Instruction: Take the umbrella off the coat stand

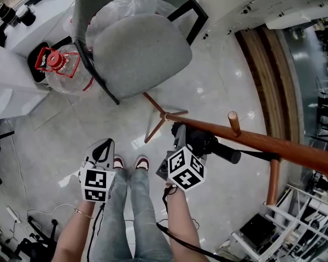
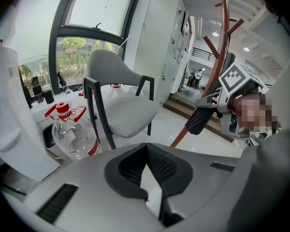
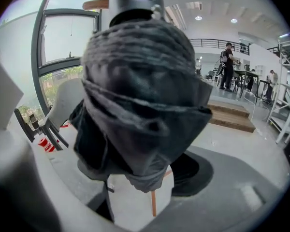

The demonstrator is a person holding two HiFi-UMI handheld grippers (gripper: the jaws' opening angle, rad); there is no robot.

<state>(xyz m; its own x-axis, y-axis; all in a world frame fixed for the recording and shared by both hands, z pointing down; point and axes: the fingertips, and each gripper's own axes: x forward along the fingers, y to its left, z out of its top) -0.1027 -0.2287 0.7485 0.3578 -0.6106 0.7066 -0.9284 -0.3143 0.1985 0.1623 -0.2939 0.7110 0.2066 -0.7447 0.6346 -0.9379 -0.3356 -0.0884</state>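
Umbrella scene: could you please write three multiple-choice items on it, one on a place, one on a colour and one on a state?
1. The water bottle stands:
A. beside the chair
B. on its seat
C. on a shelf

2. The umbrella is:
A. red
B. black
C. yellow

3. The right gripper is:
A. open
B. shut on nothing
C. shut on the umbrella

Answers:
1. A, the head view shows the bottle next to the chair's leg.
2. B, the folded fabric looks black.
3. C, the right gripper view shows the umbrella filling the jaws.
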